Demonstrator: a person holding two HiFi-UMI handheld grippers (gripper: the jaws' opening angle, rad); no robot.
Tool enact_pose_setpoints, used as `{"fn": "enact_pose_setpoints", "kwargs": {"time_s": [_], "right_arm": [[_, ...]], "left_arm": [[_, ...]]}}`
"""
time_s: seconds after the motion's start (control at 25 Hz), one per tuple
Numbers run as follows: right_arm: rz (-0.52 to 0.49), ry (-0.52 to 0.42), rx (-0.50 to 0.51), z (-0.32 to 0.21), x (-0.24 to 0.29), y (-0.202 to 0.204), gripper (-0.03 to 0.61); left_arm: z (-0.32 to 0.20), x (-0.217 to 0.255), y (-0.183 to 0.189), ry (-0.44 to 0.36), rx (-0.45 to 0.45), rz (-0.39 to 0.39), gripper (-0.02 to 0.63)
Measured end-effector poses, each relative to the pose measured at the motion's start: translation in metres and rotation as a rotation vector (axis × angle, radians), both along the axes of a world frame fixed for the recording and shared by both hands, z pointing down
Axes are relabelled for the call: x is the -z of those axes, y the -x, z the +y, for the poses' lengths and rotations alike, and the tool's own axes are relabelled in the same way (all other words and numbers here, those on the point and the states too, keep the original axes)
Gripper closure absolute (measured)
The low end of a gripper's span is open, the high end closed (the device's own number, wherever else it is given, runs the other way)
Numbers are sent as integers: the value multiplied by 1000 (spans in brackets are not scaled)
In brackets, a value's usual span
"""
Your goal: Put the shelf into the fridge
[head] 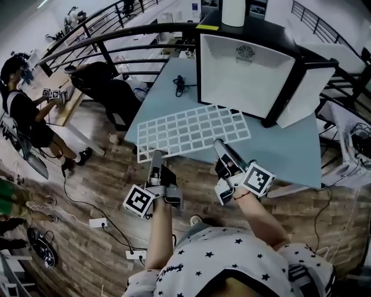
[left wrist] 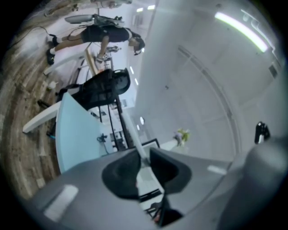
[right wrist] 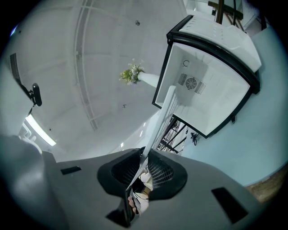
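Observation:
A white wire shelf [head: 191, 129] hangs flat over the front of the pale blue table [head: 290, 154]. My left gripper [head: 156, 156] is shut on its near edge at the left, and my right gripper [head: 222, 148] is shut on the near edge at the right. Behind the shelf the small fridge [head: 249, 75] stands open, showing a white inside with a round fan grille; its door [head: 305, 96] swings out to the right. In the left gripper view the shelf [left wrist: 134, 137] runs edge-on between the closed jaws. In the right gripper view the shelf [right wrist: 164, 117] points toward the fridge [right wrist: 204, 87].
A black cable [head: 181, 84] lies on the table left of the fridge. A black office chair [head: 107, 87] stands at the table's left, and a person [head: 23, 110] works further left. Power strips [head: 97, 223] and cords lie on the wooden floor. A white cylinder [head: 233, 11] tops the fridge.

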State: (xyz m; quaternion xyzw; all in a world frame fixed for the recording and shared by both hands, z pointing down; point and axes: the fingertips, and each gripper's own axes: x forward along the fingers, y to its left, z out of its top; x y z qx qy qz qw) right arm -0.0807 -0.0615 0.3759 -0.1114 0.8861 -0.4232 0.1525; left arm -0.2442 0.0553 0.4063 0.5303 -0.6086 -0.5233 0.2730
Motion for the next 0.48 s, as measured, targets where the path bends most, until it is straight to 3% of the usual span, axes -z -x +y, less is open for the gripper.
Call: {"fn": "enact_pose_setpoints", "kwargs": {"time_s": [0.24,0.48], "right_arm": [[-5,-8,-96,-19,-3,13,528],[-20,4,-199,-41,-3,0,528]], "left_arm": [[-35,-3,25,-8,-91,-10,549],[-76,0,21,5,-202,-17,549]]}}
